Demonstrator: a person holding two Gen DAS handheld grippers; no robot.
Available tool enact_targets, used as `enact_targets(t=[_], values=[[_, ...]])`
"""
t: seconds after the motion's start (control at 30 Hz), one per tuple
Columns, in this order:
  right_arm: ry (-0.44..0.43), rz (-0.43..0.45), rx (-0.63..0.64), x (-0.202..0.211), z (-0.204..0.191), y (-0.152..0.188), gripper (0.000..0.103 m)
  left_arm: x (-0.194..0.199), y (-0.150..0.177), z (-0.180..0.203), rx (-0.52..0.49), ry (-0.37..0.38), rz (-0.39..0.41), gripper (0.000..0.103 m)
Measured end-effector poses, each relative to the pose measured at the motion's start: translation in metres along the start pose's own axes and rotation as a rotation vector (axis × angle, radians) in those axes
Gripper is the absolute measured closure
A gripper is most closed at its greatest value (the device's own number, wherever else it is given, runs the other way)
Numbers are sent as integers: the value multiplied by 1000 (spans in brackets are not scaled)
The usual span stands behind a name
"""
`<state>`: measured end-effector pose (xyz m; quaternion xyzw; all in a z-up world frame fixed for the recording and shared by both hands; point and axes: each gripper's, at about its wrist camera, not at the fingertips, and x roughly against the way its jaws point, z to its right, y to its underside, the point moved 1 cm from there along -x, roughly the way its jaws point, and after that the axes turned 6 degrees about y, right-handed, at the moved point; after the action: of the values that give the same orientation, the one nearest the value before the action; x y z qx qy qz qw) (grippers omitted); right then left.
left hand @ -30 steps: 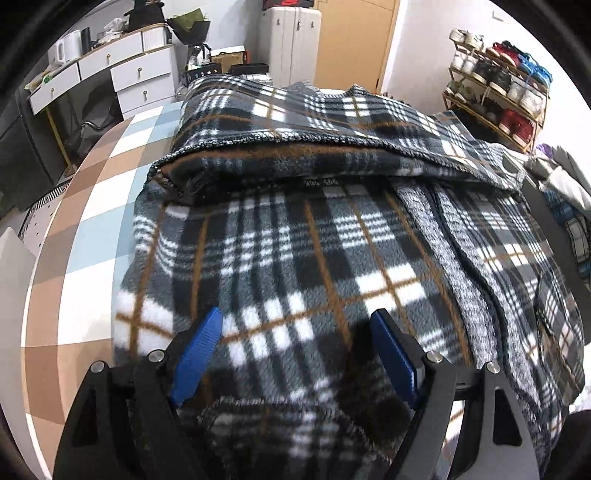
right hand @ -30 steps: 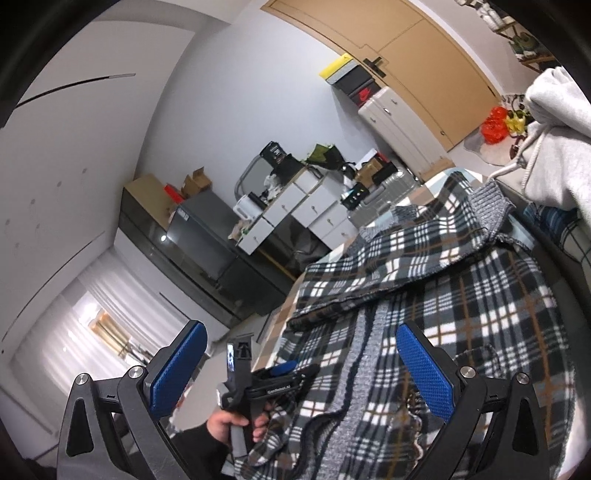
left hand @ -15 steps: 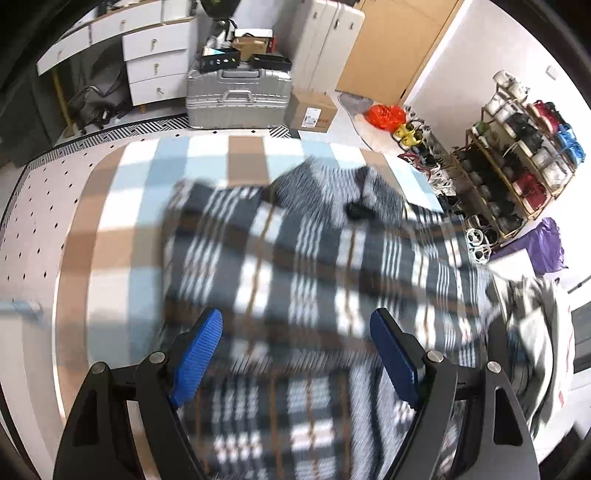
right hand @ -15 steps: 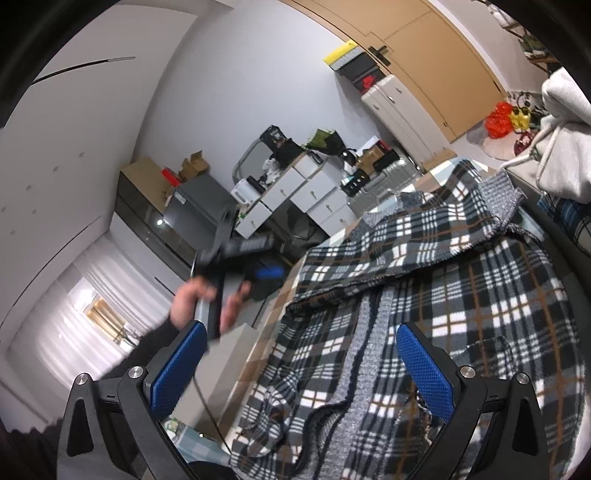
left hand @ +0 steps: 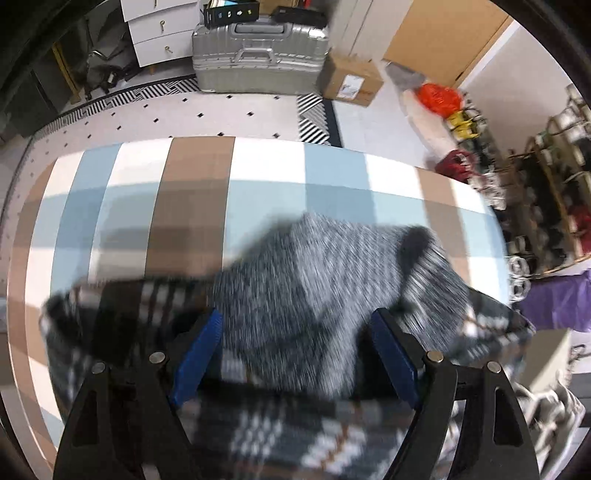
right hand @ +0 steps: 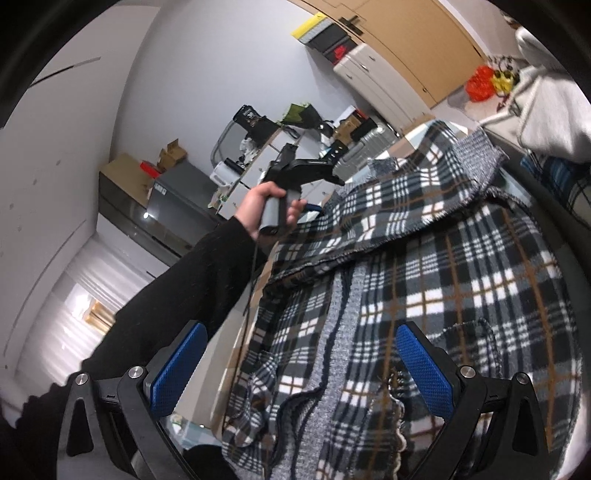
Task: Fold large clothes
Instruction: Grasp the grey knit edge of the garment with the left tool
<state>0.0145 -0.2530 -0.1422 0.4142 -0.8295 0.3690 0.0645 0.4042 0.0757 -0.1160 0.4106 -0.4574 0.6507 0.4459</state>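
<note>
A large black, white and brown plaid fleece garment [right hand: 424, 280] lies on a checked tablecloth [left hand: 192, 206], partly folded, with a grey knit collar [left hand: 317, 280] at its far end. My left gripper [left hand: 295, 354] is open and hovers above the collar end, blurred by motion. It also shows in the right wrist view [right hand: 314, 173], held in a hand over the garment's far left edge. My right gripper [right hand: 299, 362] is open and empty above the garment's near end.
Beyond the table stand a silver suitcase [left hand: 258, 59], a cardboard box [left hand: 351, 81] and white drawers [left hand: 159, 33]. A shoe rack [left hand: 554, 177] is at the right. A grey hooded garment [right hand: 546, 110] lies at the far right.
My left gripper has lifted off the garment's near part and swung out over the collar end. My right gripper has hardly moved.
</note>
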Motion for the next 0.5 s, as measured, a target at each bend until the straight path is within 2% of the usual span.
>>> enact_targets(t=[0.17, 0.23, 0.27, 0.33, 0.4, 0.43, 0.5], values=[[-26, -6, -53, 3, 9, -2, 0, -8, -12, -5, -28, -73, 28, 24], [-47, -11, -79, 3, 12, -2, 0, -8, -8, -9, -33, -47, 32, 25], [-55, -13, -93, 3, 13, -2, 0, -7, -6, -10, -36, -41, 44, 30], [-68, -18, -107, 4, 13, -2, 0, -4, -3, -13, -46, -59, 68, 63], [-74, -15, -99, 5, 9, -2, 0, 0, -1, -18, -32, -39, 70, 75], [-76, -13, -89, 6, 7, -1, 0, 4, 3, -21, -21, -6, 82, 85], [-71, -6, -63, 7, 1, -1, 0, 12, 6, -24, -9, 9, 100, 91]])
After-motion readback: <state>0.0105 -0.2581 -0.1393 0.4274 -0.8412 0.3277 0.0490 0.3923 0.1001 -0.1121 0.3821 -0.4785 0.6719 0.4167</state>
